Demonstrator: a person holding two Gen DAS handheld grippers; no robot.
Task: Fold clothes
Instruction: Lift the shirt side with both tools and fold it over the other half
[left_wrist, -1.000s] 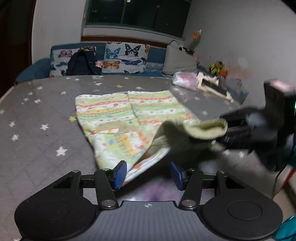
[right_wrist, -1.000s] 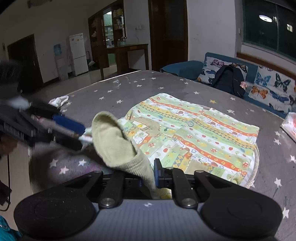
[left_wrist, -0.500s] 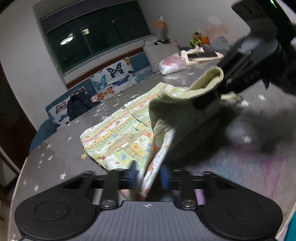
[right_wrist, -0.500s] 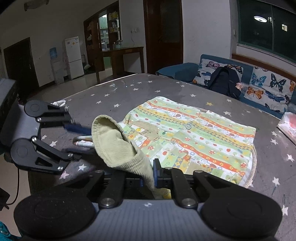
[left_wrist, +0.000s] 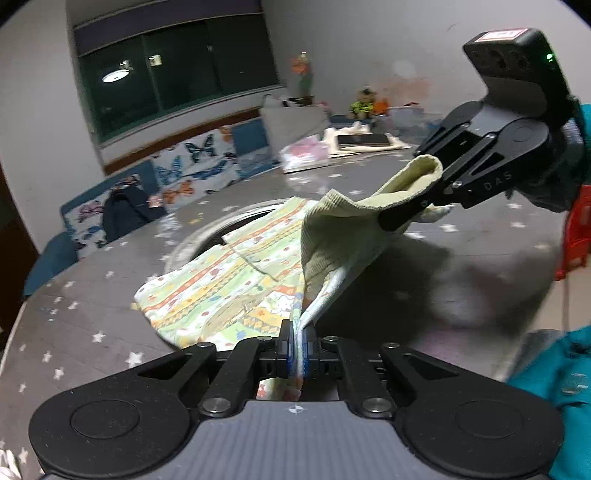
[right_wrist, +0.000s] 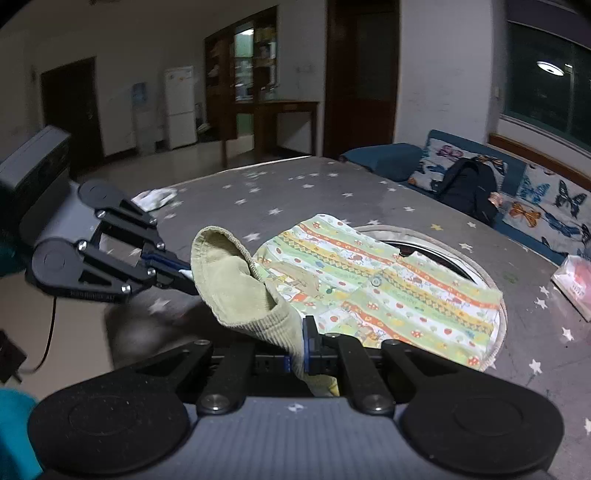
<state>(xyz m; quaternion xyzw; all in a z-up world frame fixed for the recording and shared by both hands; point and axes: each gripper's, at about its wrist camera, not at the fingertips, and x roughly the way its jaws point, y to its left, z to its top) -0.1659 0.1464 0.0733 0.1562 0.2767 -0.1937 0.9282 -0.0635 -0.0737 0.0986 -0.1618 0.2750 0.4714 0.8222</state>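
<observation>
Left wrist view: left gripper (left_wrist: 296, 345) jaws closed tight on the hem edge of the patterned garment (left_wrist: 229, 280), cloth pinched between the blue pads and rising forward out of them. Ahead and up-right of these jaws the right gripper (left_wrist: 402, 218) holds the other end of the same lifted edge, its jaws clamped on the olive ribbed lining (left_wrist: 343, 236), which shows where the fabric is turned over. Lifted edge spans taut-ish between the two grippers, raised off the grey star-print surface (left_wrist: 92, 317); rest of garment lies ahead-left of the left jaws, partly flat, with a curved pale hem at its far side. Beyond the garment: butterfly-print cushions (left_wrist: 199, 162), dark backpack (left_wrist: 125, 214). Right wrist view: right gripper (right_wrist: 298, 350) jaws shut on the olive lining (right_wrist: 240, 291), cloth squeezed between the pads and bulging up forward-left of them as an open fold. Left gripper (right_wrist: 181, 273) comes in from the left, its tips at the left side of that fold, just ahead-left of the right jaws; its grip point is hidden behind the cloth. Patterned body of the garment (right_wrist: 388, 291) spreads ahead-right of the right jaws on the surface, button visible near its middle. Small white cloth (right_wrist: 153, 197) lies far ahead-left. Pink packet (right_wrist: 576, 280) at right edge.
</observation>
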